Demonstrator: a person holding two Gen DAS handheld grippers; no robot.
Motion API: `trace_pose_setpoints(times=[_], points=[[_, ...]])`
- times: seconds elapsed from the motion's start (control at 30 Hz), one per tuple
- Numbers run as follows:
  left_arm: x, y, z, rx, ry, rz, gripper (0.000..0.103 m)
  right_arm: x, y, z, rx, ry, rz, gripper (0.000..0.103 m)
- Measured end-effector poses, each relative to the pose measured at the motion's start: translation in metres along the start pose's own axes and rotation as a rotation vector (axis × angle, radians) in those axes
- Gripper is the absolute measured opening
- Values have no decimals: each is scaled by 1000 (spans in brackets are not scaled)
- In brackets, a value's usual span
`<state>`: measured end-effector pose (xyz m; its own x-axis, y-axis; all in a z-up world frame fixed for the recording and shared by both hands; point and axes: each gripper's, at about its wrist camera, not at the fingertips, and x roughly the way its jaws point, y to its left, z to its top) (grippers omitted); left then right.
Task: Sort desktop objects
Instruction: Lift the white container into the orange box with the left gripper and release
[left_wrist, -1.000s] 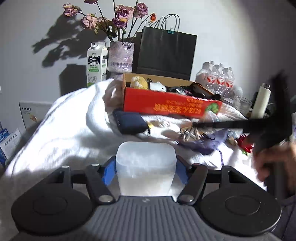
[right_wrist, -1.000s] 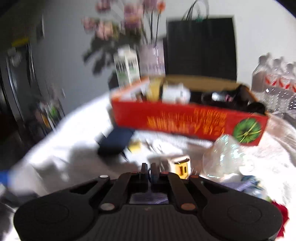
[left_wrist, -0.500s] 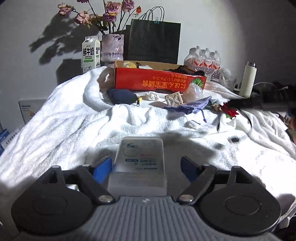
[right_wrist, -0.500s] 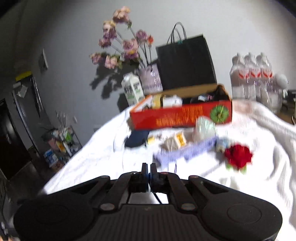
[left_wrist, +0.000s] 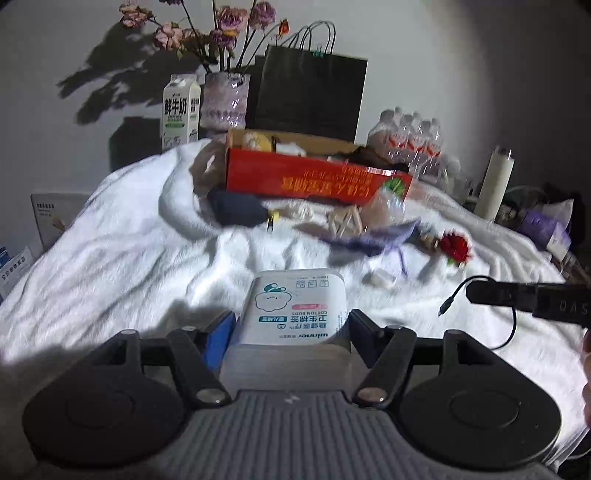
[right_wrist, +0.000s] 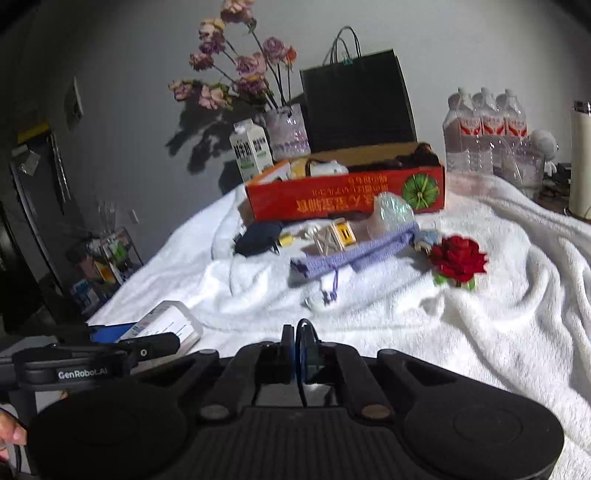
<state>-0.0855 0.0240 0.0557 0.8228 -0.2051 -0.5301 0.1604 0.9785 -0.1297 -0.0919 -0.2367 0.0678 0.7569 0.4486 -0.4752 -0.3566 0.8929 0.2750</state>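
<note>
Left gripper (left_wrist: 288, 319) first: its jaws have just been closing, and the cotton bud box (left_wrist: 295, 306) sits square between them, blue pad on one side and black finger on the other both tight against its walls, label facing up. That is at the near edge of the white towel (left_wrist: 129, 258), well short of the red cardboard box (left_wrist: 317, 181) at the back. The left view cannot say whether the cotton bud box rests on the towel or hangs just above it. The right view gives the side angle, with the cotton bud box (right_wrist: 166, 321) tilted low over the cloth in the left gripper (right_wrist: 147, 332), but cannot settle it either. Right gripper (right_wrist: 297, 332) now: jaws together, pinching a thin black cable (right_wrist: 306, 332) that loops up between them. Only the left view shows the rest of that cable (left_wrist: 480, 321), dangling off the right gripper (left_wrist: 476, 291) with its small plug hanging free above the towel. The red rose (right_wrist: 458, 258) and purple pouch (right_wrist: 351, 254) lie loose in front of the red cardboard box, and the right view shows them sharper. The right view alone catches the wire rack (right_wrist: 110, 254) off the towel's left side; the left view alone shows the white flask (left_wrist: 495, 184) standing at the far right.
</note>
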Motion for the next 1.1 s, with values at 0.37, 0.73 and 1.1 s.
trace_pose_setpoints(times=[0.37, 0.73, 1.1], points=[[95, 11, 195, -75, -33, -89, 68, 53, -18, 204, -104, -134, 114, 1], [284, 29, 275, -150, 48, 53, 69, 293, -77, 295, -35, 100, -33, 2], [305, 60, 299, -161, 57, 55, 91, 341, -93, 296, -101, 159, -186, 57]])
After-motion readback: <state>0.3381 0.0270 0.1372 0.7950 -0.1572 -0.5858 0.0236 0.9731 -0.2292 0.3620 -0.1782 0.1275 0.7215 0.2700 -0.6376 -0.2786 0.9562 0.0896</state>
